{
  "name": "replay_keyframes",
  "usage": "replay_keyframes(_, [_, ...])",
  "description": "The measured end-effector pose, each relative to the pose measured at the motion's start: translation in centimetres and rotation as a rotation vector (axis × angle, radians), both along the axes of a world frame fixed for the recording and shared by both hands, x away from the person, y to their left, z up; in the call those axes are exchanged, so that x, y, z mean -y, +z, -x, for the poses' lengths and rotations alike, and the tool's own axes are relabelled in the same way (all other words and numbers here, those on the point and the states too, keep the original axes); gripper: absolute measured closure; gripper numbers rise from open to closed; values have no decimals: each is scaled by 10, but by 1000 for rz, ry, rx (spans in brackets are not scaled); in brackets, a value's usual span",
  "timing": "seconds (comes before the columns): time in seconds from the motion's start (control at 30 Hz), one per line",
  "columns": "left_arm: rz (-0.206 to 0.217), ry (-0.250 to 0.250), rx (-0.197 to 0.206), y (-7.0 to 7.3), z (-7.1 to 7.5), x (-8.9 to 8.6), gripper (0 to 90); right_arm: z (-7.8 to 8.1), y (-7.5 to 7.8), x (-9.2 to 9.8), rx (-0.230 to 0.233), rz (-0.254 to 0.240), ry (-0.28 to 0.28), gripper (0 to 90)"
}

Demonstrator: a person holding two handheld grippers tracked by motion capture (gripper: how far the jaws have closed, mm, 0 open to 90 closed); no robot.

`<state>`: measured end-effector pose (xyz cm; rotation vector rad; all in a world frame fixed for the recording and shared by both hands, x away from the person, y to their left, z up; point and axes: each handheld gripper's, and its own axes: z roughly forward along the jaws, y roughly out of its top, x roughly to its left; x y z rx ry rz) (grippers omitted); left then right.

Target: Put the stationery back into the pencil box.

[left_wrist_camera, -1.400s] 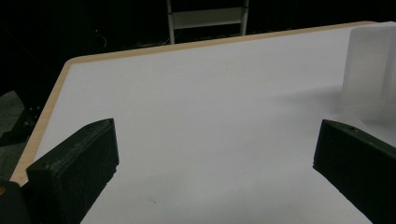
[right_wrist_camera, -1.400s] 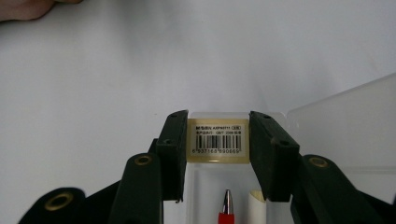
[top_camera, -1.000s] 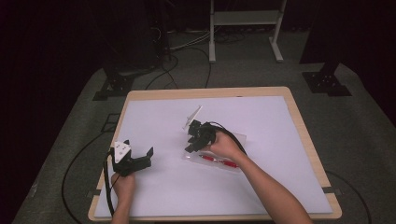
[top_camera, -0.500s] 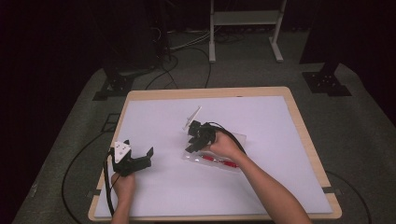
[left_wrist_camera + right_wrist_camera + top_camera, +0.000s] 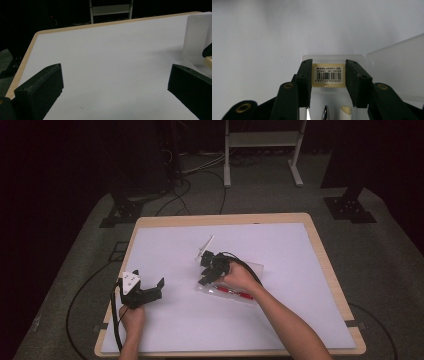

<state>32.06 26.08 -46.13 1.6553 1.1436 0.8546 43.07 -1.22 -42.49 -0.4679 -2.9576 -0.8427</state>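
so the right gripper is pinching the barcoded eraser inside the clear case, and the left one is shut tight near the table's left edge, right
Not quite: the left gripper is open, its jaws spread wide with bare table between them, as the left gripper view shows. The rest holds: the right gripper has its jaws on the barcoded eraser inside the clear case.

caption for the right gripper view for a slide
Right gripper shut on a cream barcode-labelled block inside an open clear plastic case.
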Motion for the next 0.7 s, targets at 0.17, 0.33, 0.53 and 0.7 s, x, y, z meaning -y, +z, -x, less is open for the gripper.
replay_keyframes(0.17, [1, 1, 0, 0, 0, 0, 0, -1, -1, -1, 1, -3, 3, 579])
replay_keyframes(0.33, [1, 0, 0, 0, 0, 0, 0, -2, -3, 0, -5, 1, -1, 579])
replay_keyframes(0.53, [1, -1, 0, 0, 0, 0, 0, -2, -3, -1, -11, -5, -2, 578])
replay_keyframes(0.7, [1, 0, -1, 0, 0, 0, 0, -4, -6, -1, -11, -1, 4, 578])
